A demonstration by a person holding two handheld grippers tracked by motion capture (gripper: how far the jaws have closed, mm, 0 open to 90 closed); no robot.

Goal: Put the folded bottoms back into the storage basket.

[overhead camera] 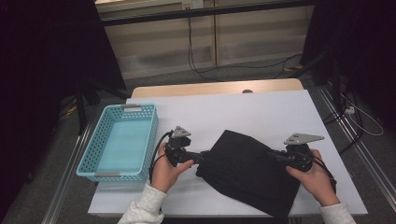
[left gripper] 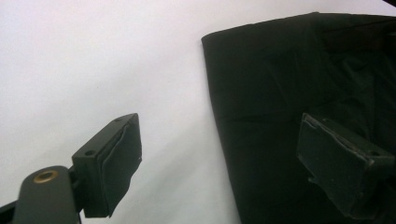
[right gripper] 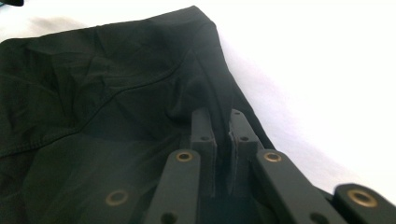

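Your right gripper (right gripper: 221,135): jaws rise from bottom edge, drawn nearly together, thin fold of black cloth (right gripper: 107,102) pinched between pads. Brass rivets on jaw links catch light. Cloth spreads left and up from your grip, wrinkled, curved seam running across it. Cloth's far corner points toward top of frame. White table cover (right gripper: 327,70) bare to right of cloth edge, and along top left.
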